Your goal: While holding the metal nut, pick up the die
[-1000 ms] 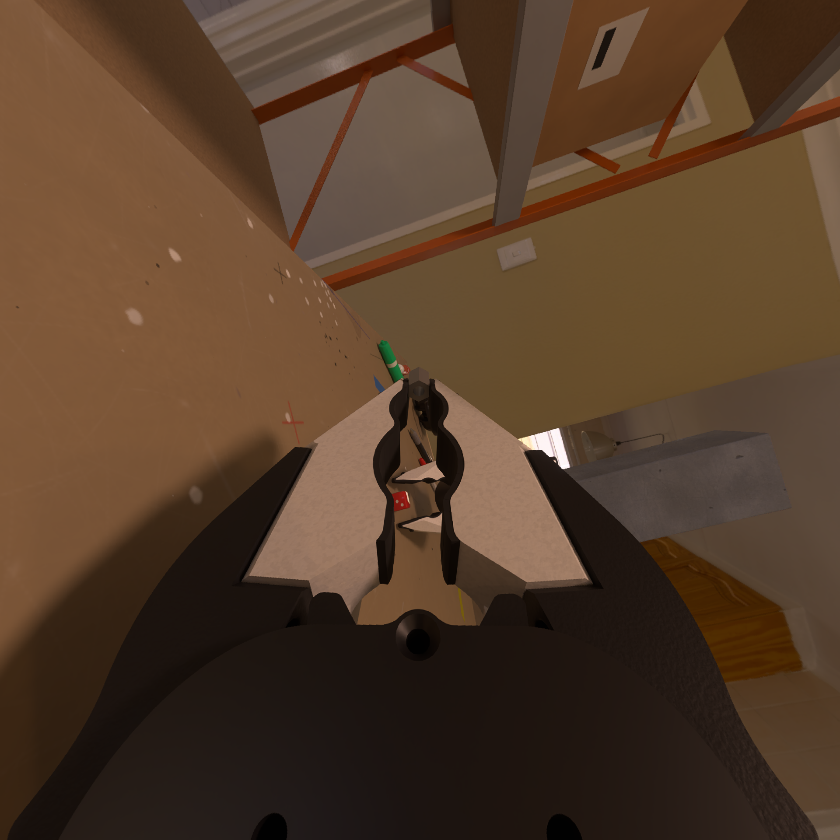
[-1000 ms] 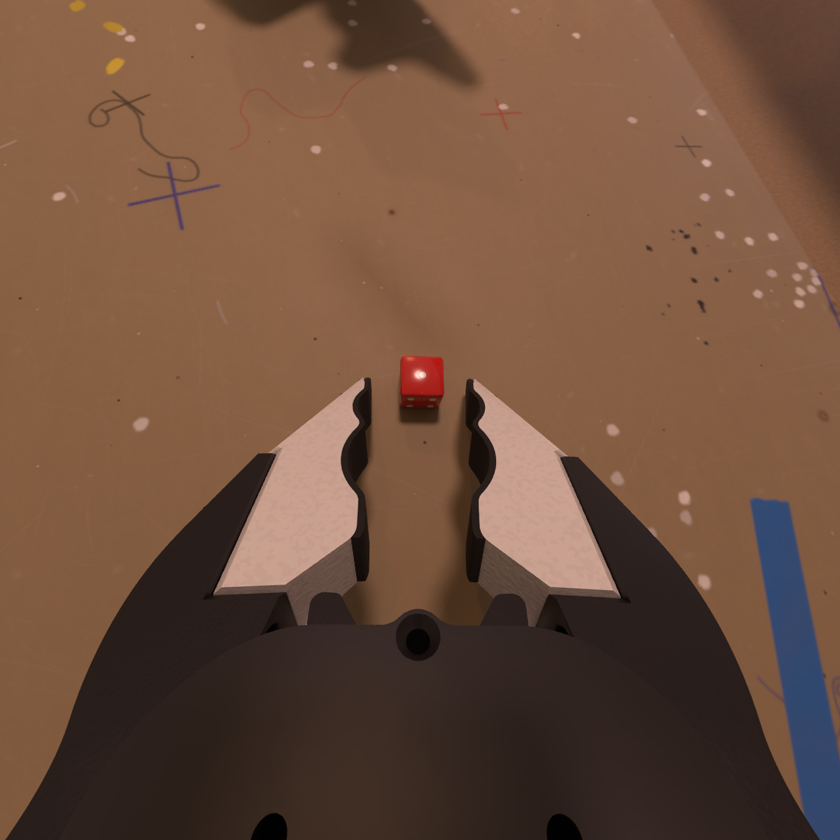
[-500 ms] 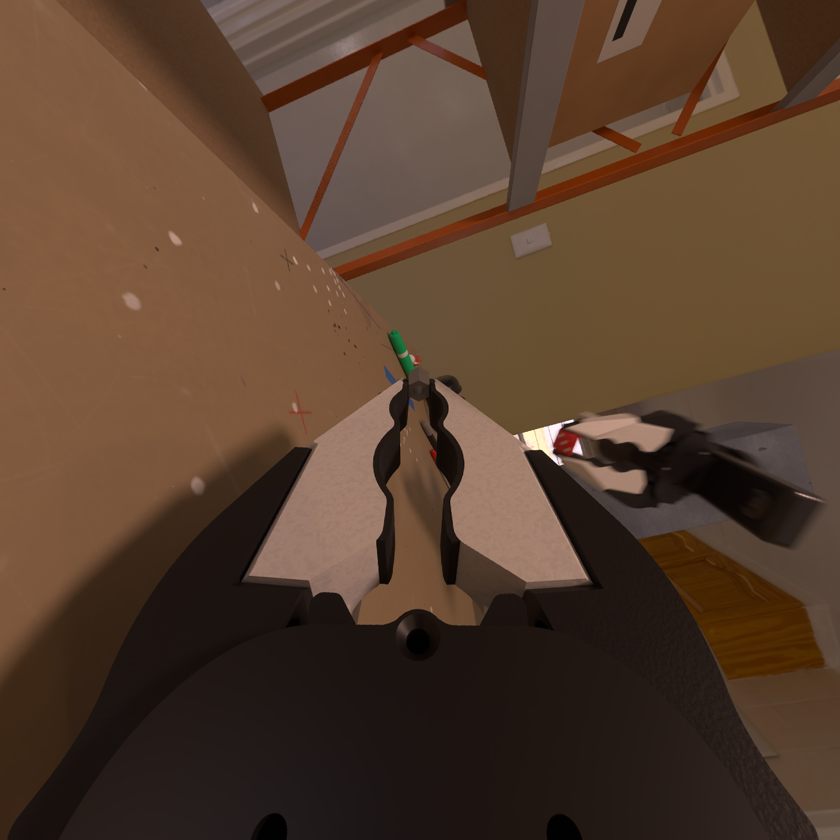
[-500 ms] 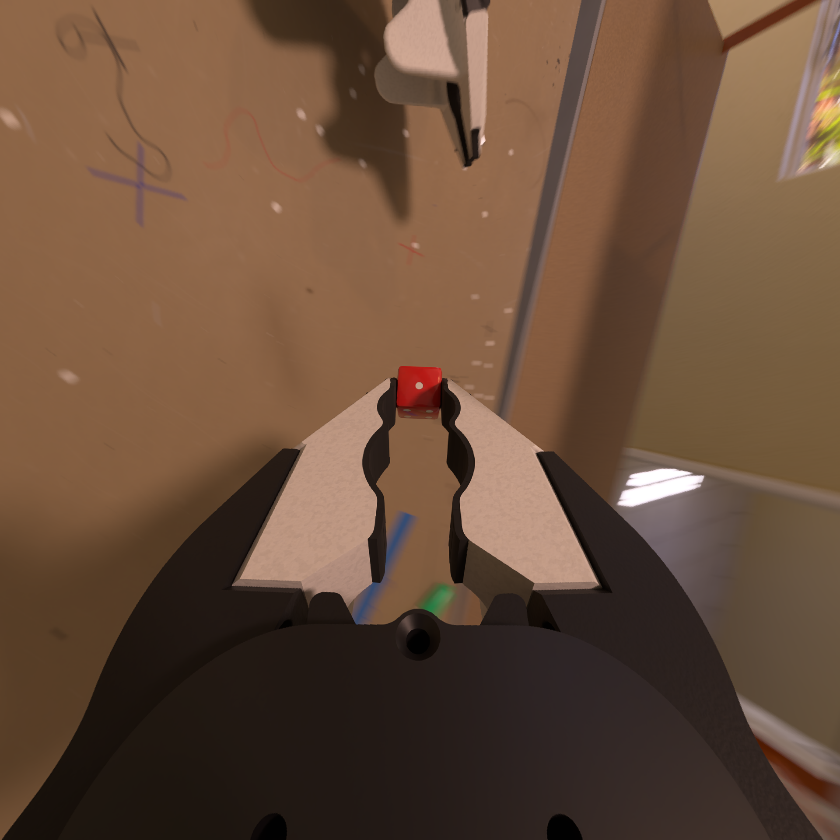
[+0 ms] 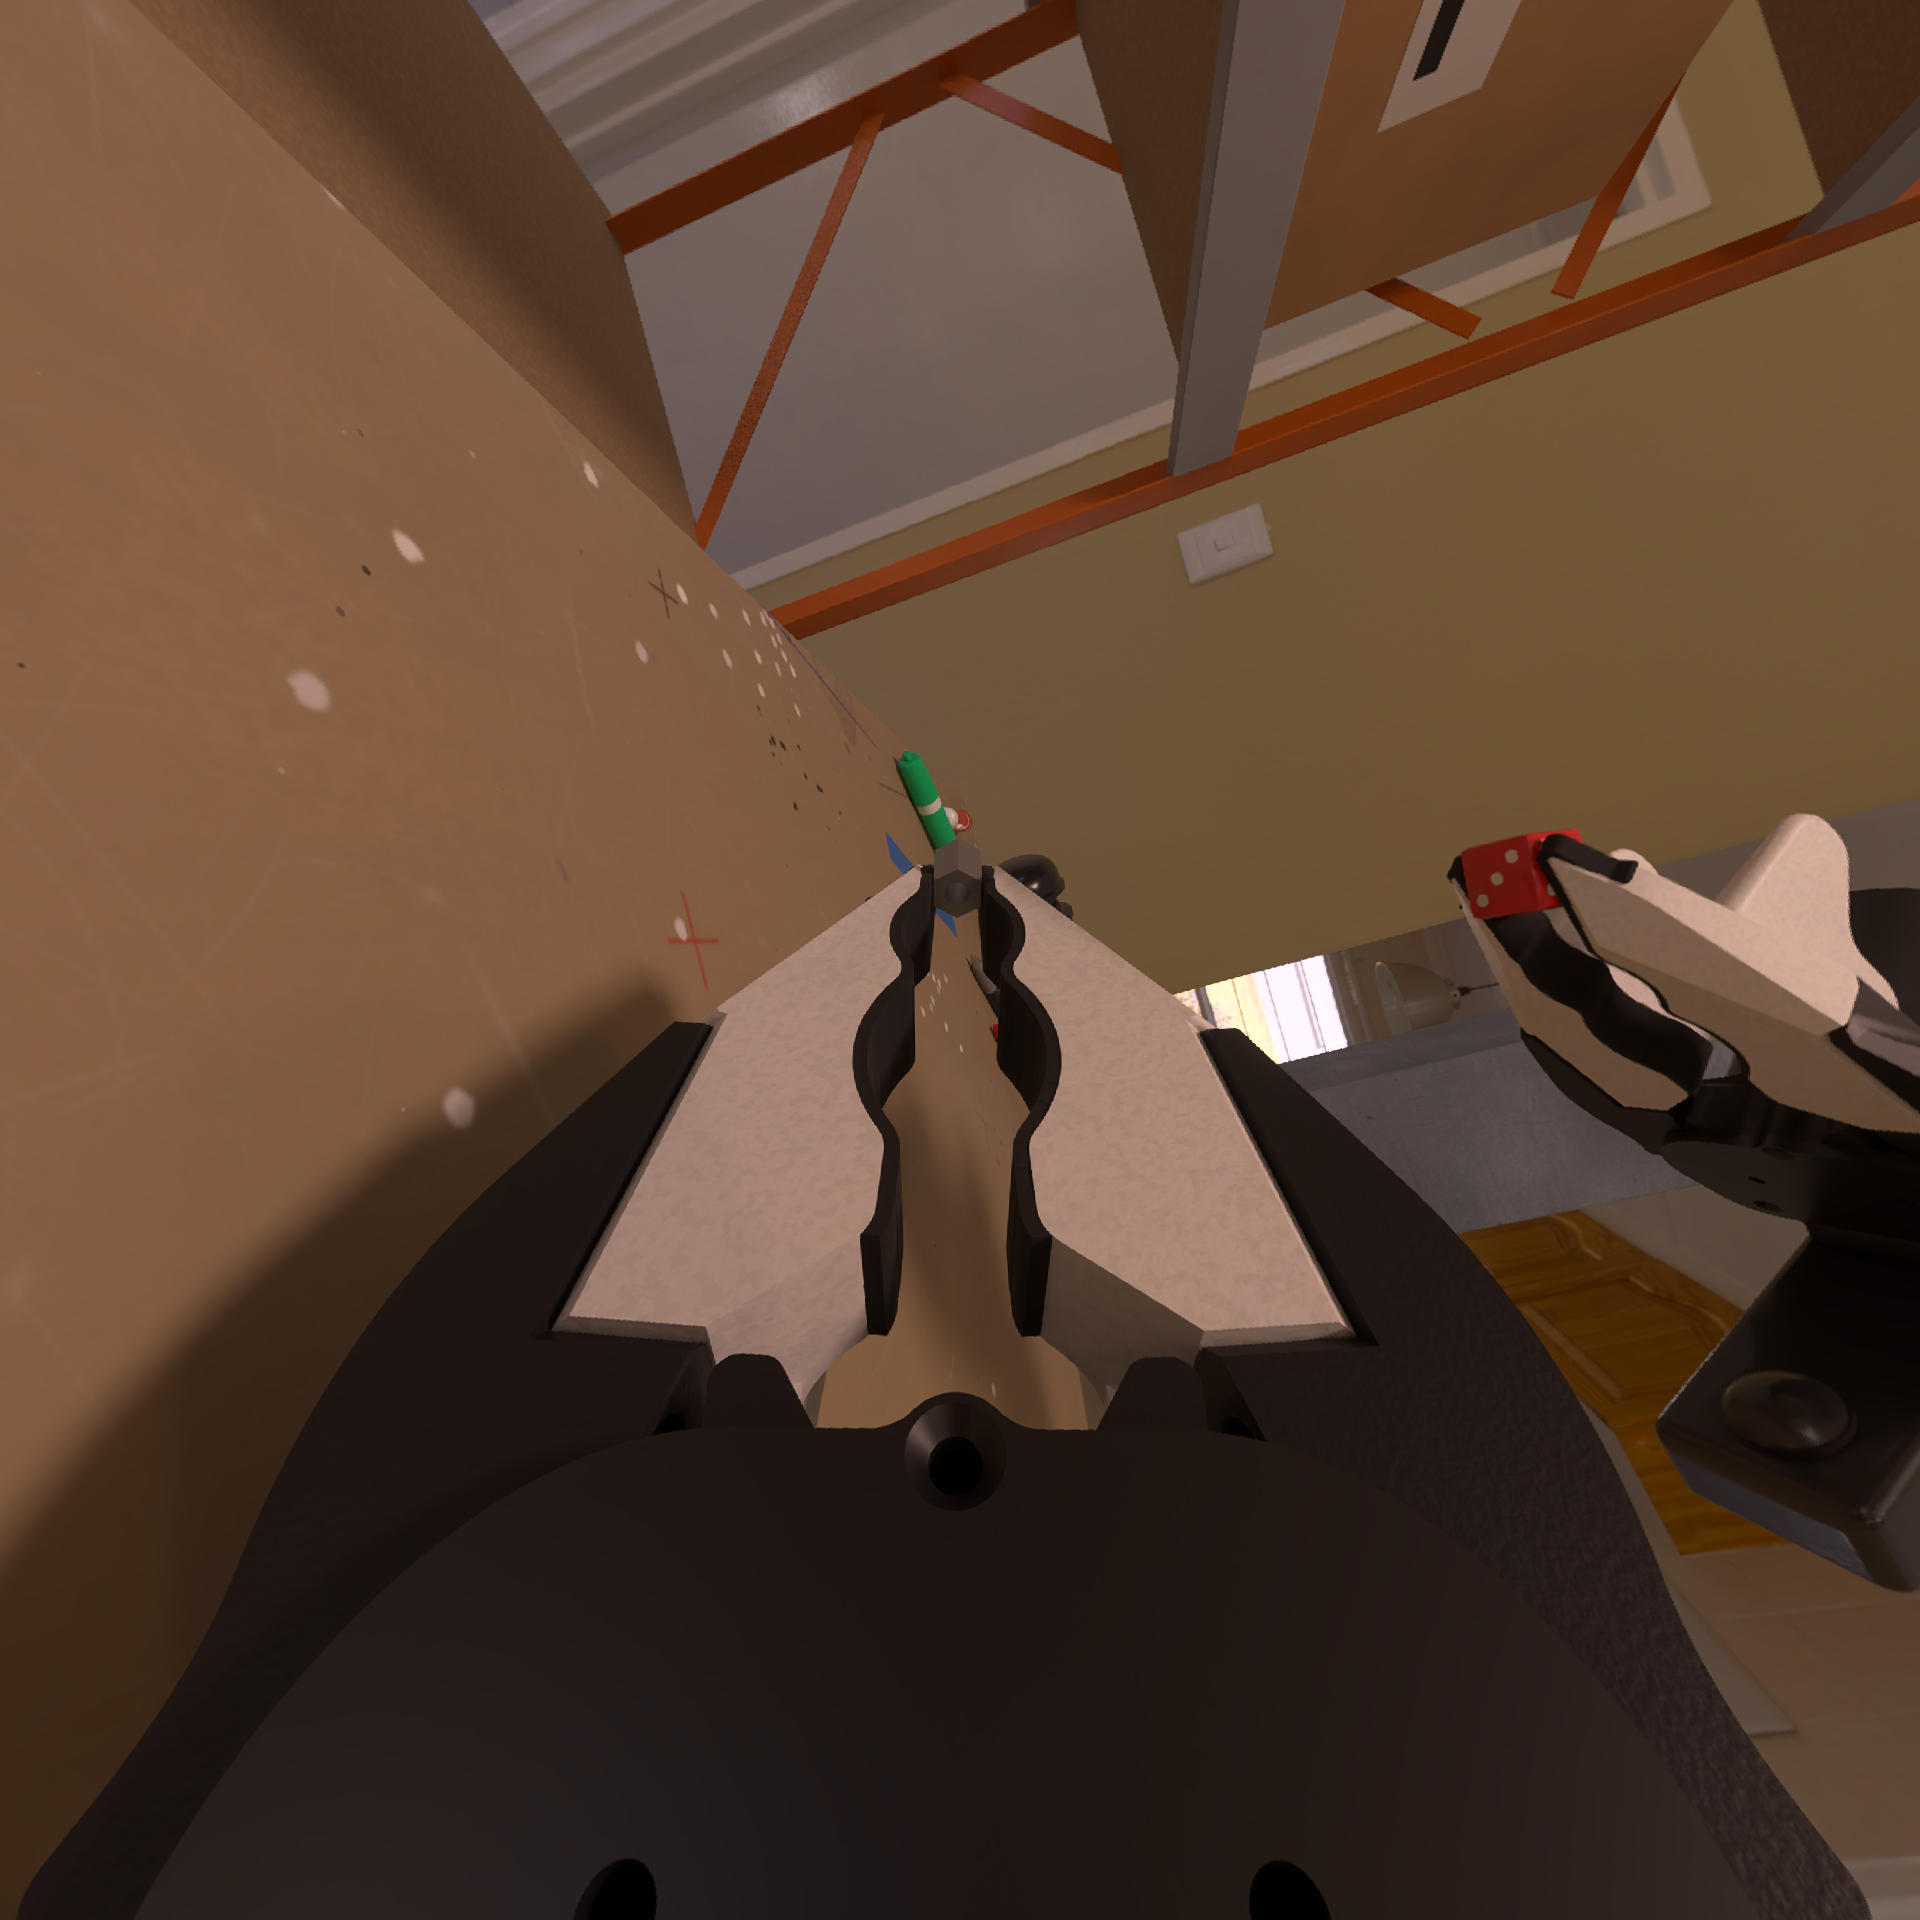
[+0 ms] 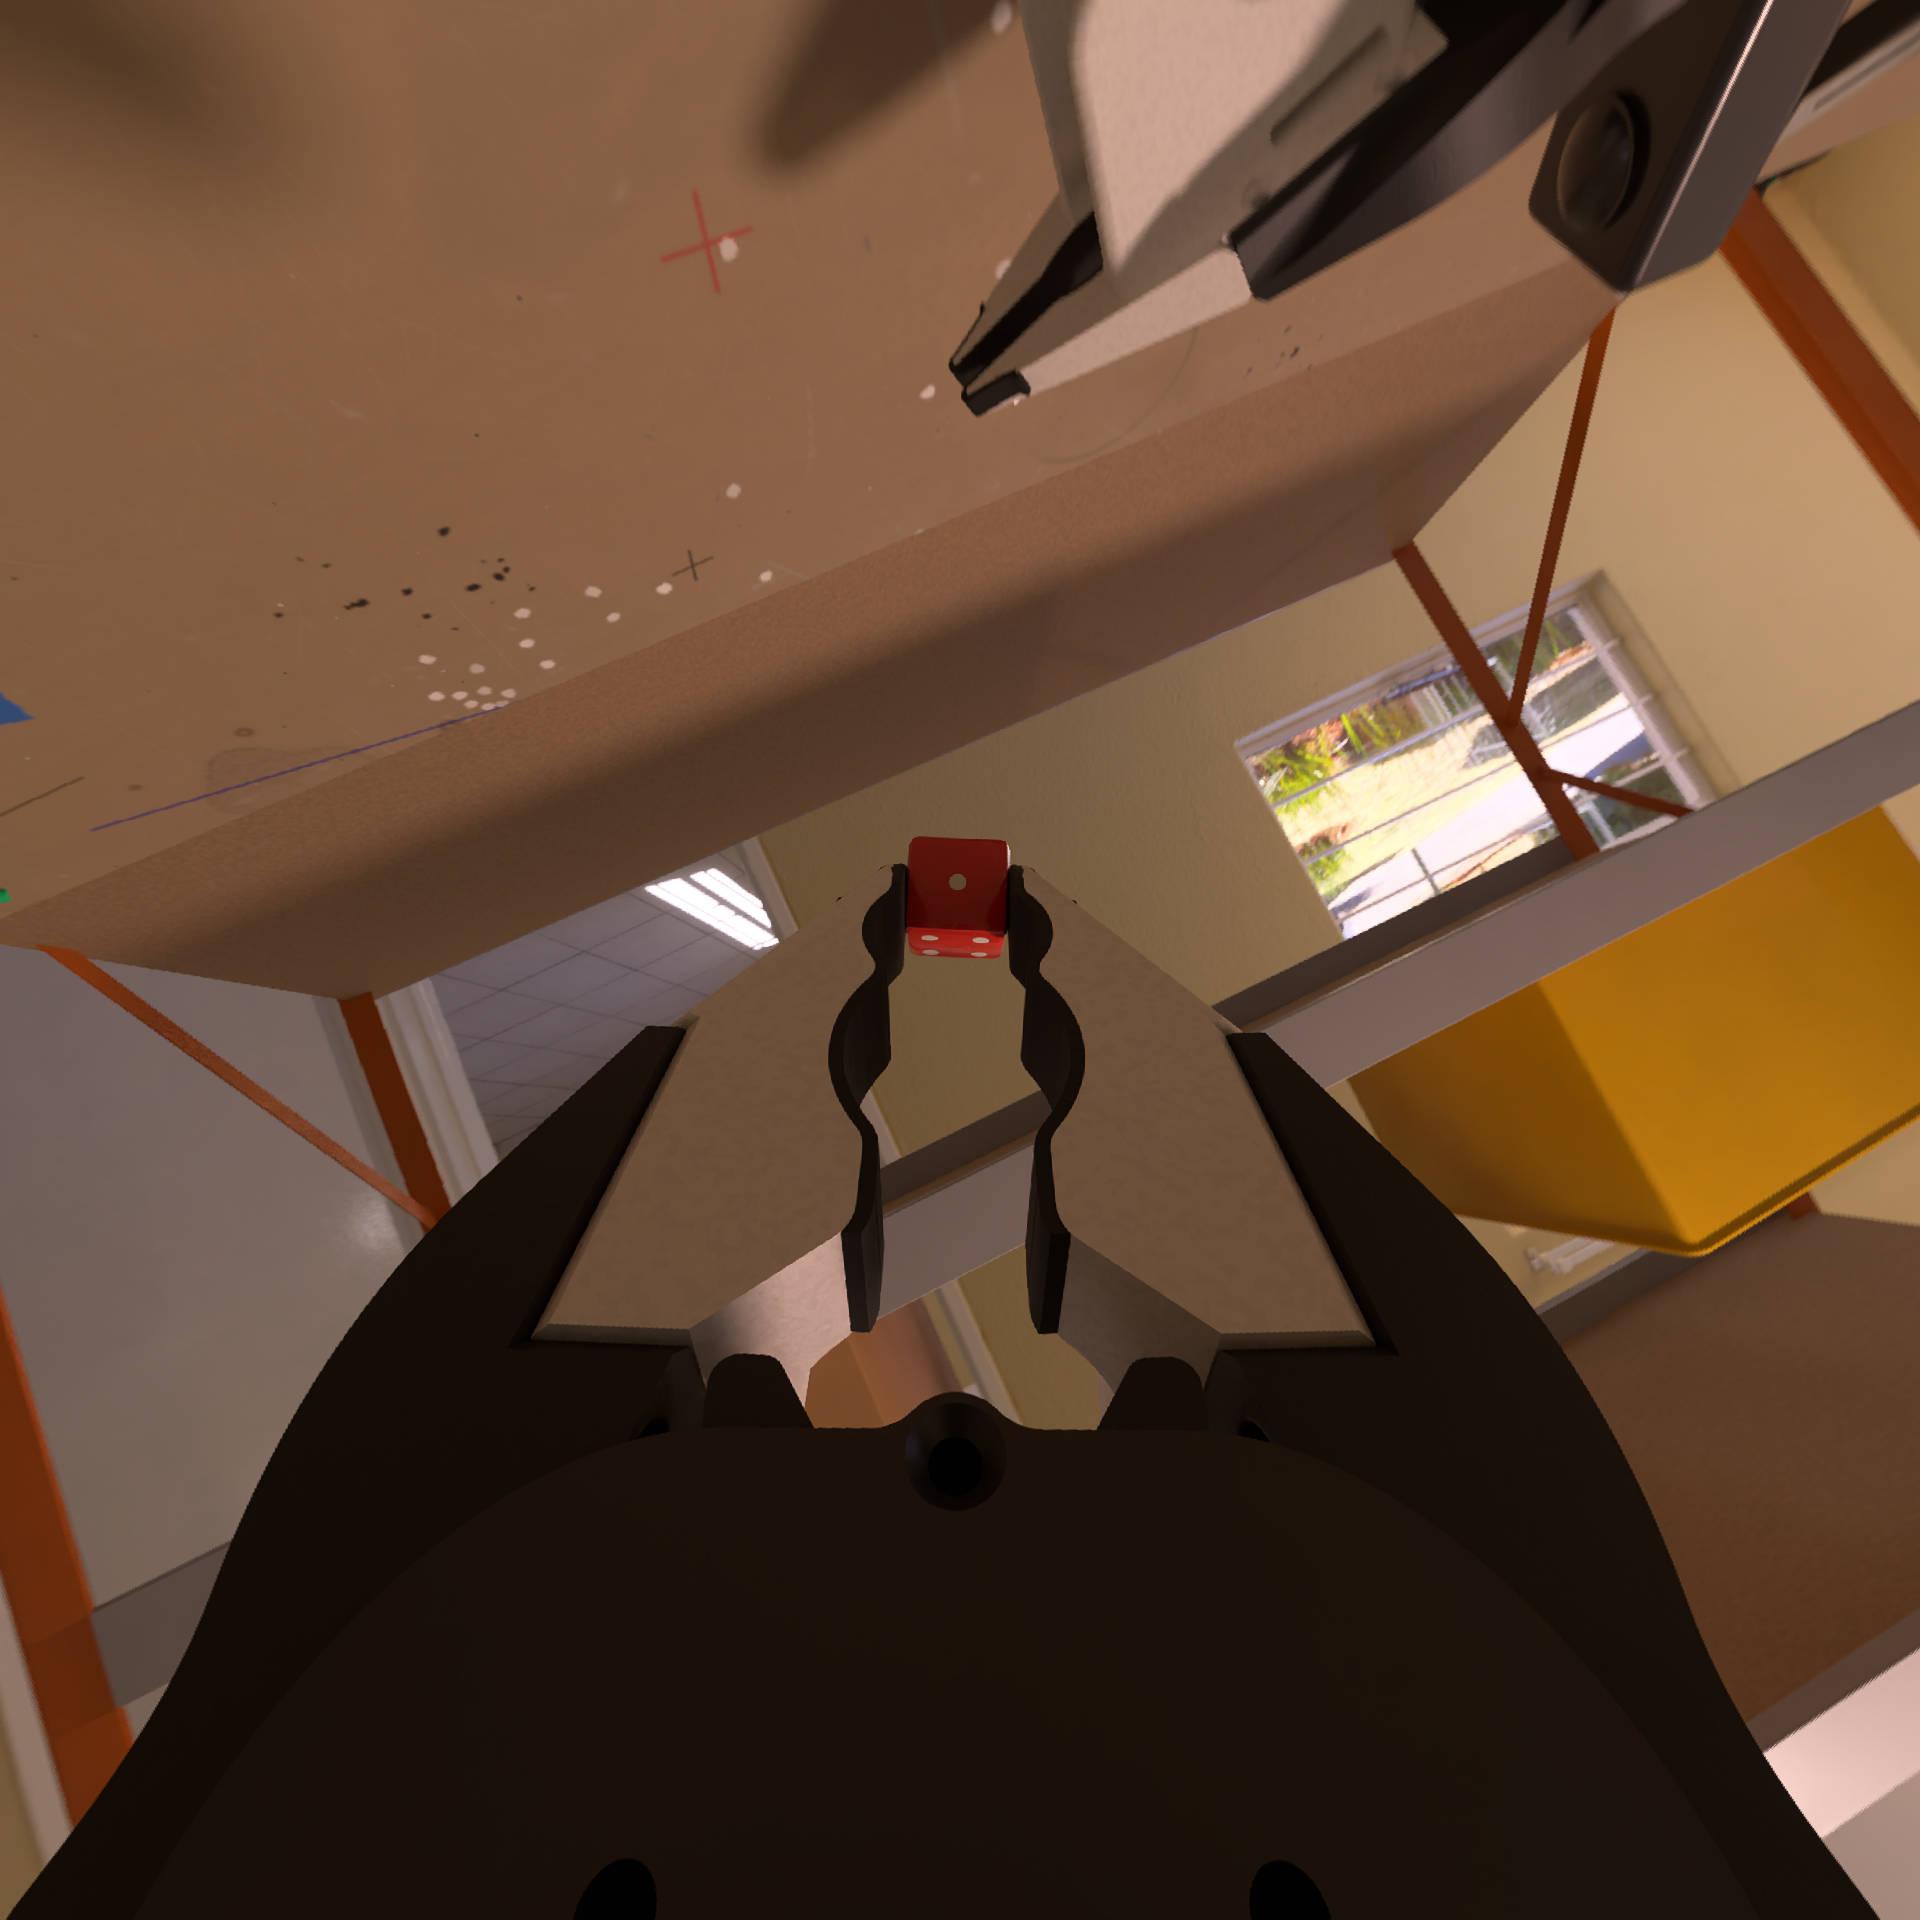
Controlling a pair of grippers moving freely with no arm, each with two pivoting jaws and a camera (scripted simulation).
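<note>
My left gripper point(image 5: 956, 888) is shut on a small grey metal nut point(image 5: 956, 885) at its fingertips, held off the brown tabletop point(image 5: 312, 779). My right gripper point(image 6: 956, 899) is shut on the red die point(image 6: 956, 896) with white pips, lifted clear of the table and tilted away from it. In the left wrist view the right gripper point(image 5: 1527, 883) shows at the right, holding the die point(image 5: 1507, 873) in the air. In the right wrist view the left gripper point(image 6: 992, 384) shows at the top right, near the table point(image 6: 416, 416); the nut is not visible there.
A green marker point(image 5: 928, 800) lies on the table beyond the nut, with a small red-and-white item point(image 5: 961, 821) and a dark object point(image 5: 1034, 878) next to it. Blue tape point(image 6: 12, 709) lies on the table. Orange shelf frames point(image 5: 1299, 416), cardboard boxes point(image 5: 1455, 135) and a yellow bin point(image 6: 1662, 1039) stand around.
My right gripper closed on the die, lifted it off the table and swung away from the surface. My left gripper stayed nearly still, holding the nut.
</note>
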